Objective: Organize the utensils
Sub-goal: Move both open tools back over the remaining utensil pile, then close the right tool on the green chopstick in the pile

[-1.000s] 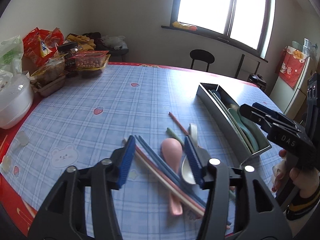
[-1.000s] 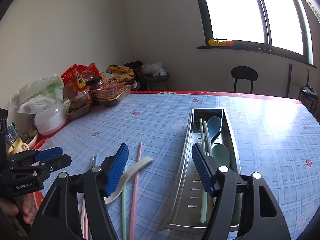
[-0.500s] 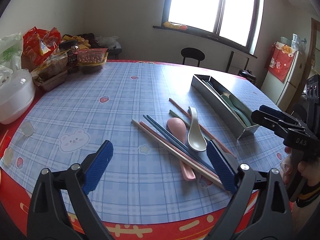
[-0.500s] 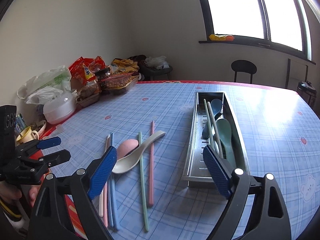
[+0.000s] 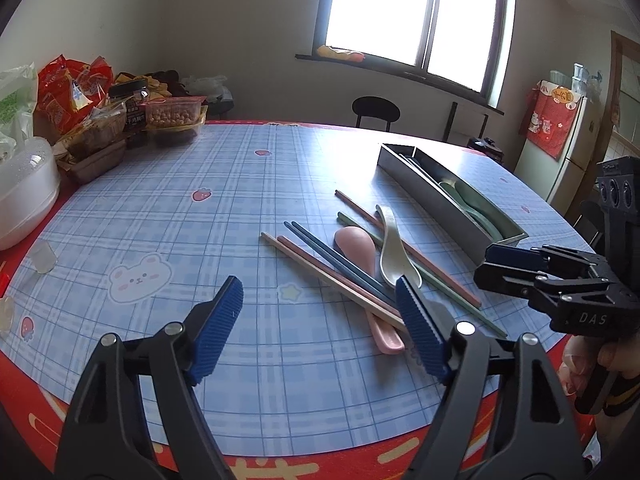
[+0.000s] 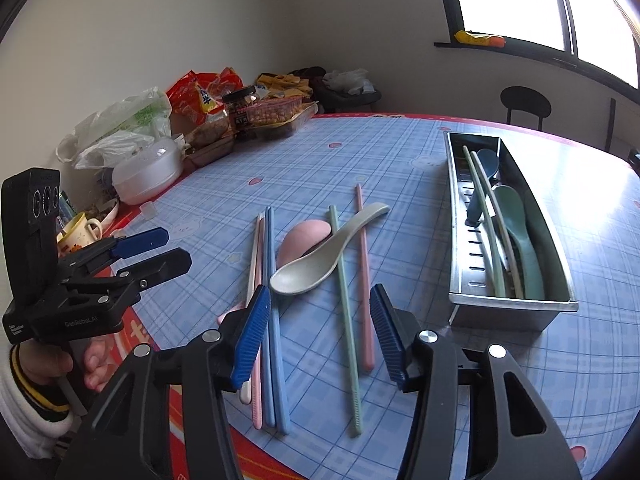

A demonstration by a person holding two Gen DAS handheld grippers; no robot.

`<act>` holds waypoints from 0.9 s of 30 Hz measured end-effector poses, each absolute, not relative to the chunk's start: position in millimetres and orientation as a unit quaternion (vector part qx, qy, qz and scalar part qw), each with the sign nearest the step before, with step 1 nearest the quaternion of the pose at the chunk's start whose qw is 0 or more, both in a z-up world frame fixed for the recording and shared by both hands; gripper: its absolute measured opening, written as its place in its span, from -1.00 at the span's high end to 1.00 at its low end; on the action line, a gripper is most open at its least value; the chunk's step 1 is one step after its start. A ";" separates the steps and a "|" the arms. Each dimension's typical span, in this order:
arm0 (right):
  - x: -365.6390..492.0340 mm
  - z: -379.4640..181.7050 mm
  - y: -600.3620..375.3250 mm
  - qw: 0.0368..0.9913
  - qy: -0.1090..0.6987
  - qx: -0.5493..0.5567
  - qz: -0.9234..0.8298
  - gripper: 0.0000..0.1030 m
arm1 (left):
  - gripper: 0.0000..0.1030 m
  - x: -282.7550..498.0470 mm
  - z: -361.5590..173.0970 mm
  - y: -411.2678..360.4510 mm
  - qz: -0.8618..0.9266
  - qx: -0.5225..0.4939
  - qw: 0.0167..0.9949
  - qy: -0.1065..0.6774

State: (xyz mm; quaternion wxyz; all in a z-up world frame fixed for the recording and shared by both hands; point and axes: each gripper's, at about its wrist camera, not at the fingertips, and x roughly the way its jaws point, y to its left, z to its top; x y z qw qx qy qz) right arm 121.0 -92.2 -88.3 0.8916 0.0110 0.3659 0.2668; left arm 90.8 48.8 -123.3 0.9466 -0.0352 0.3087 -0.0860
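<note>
Loose utensils lie on the blue checked cloth: a cream spoon across a pink spoon, blue chopsticks, a green chopstick and a pink chopstick. To their right stands a metal tray with a green spoon, a blue spoon and chopsticks in it. My right gripper hovers over the near ends of the chopsticks, its jaws closing, the pads touching nothing. My left gripper hangs left of the pile, its jaws closing on nothing.
Snack bags and boxes and a white lidded bowl crowd the far left of the table. A mug stands by the left edge. A black stool and a fridge are beyond the table.
Both grippers have drawn back toward the near table edge. The right one has left the tray for the loose chopsticks. Both jaws widened, then narrowed.
</note>
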 end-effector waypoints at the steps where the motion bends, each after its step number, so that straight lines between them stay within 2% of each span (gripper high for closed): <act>1: 120.9 -89.8 -88.5 0.890 0.368 0.004 0.267 0.01 | -0.52 91.5 -123.5 49.2 -0.086 -0.036 0.946 0.309; 6: 119.8 -96.4 -81.2 0.887 0.376 -0.021 0.269 -0.13 | -0.85 93.8 -125.0 51.2 -0.071 -0.038 0.946 0.315; 14: 120.6 -99.6 -88.4 0.890 0.382 -0.017 0.250 -0.16 | -0.89 94.8 -128.1 53.6 -0.051 -0.042 0.943 0.326; 15: 121.0 -100.1 -88.4 0.889 0.383 -0.017 0.252 0.00 | -0.89 95.4 -128.7 53.2 -0.054 -0.042 0.942 0.329; 16: 122.1 -101.7 -88.0 0.886 0.387 -0.018 0.253 0.25 | -0.89 95.3 -129.3 53.4 -0.054 -0.040 0.942 0.329; 19: 125.6 -105.3 -85.1 0.880 0.398 -0.023 0.257 0.63 | -0.89 95.8 -130.1 52.6 -0.051 -0.037 0.941 0.331; 27: 141.8 -113.6 -75.3 0.867 0.426 -0.043 0.252 0.68 | -0.88 98.5 -132.8 58.7 -0.079 -0.060 0.936 0.338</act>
